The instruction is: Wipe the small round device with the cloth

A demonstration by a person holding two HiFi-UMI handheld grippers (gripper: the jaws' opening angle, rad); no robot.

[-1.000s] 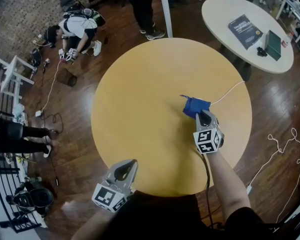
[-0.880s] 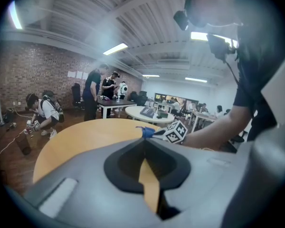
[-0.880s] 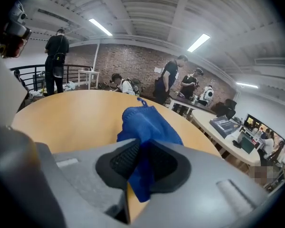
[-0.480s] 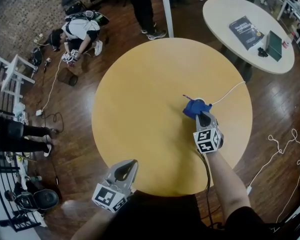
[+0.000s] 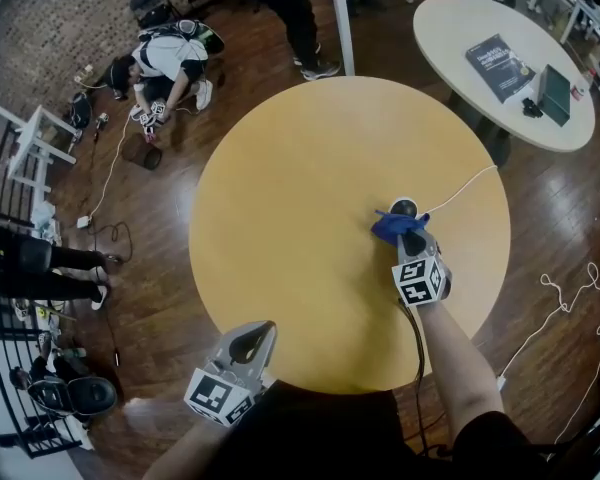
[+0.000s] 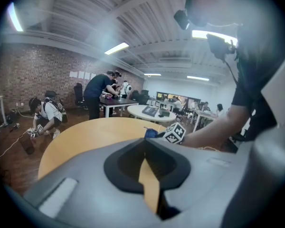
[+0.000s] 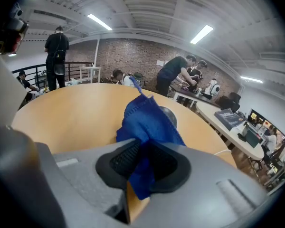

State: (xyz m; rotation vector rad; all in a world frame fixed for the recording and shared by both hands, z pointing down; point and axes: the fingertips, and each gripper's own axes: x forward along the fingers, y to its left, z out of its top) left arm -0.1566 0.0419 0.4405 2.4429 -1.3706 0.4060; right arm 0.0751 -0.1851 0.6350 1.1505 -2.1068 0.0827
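Right gripper (image 5: 411, 238): jaws closed on a fold of the blue cloth (image 5: 391, 228), pads pinching the fabric. The loose bulk stands forward of the tips, likely so that it serves as the wiping pad and the hard jaws stay off the device.

Cloth, right gripper view (image 7: 149, 120): denim-like weave with a stitched hem; no label seen.

Small round device (image 5: 405, 208): dark, domed, resting on the table right of centre. The cloth lies over its near-left side, leaving the far top bare. From the right gripper view the device (image 7: 170, 115) peeks out just behind the cloth; whether the fabric presses on it cannot be told. No brand or marking can be read on it.

White cable (image 5: 462, 187): runs from the device to the table's right edge.

Round yellow table (image 5: 300, 188): otherwise bare.

Left gripper (image 5: 250, 338): at the near edge, well apart from the device, jaws together at the tips with nothing between them. Judged idle, since a resting device needs only one wiping hand.

Marker cube (image 5: 420, 280): black-and-white square patterns, no lettering.

White table (image 5: 460, 28), far right: carries a dark book (image 5: 502, 66) whose cover print is too small to read.

Person crouching (image 5: 168, 56), far left, among floor cables.
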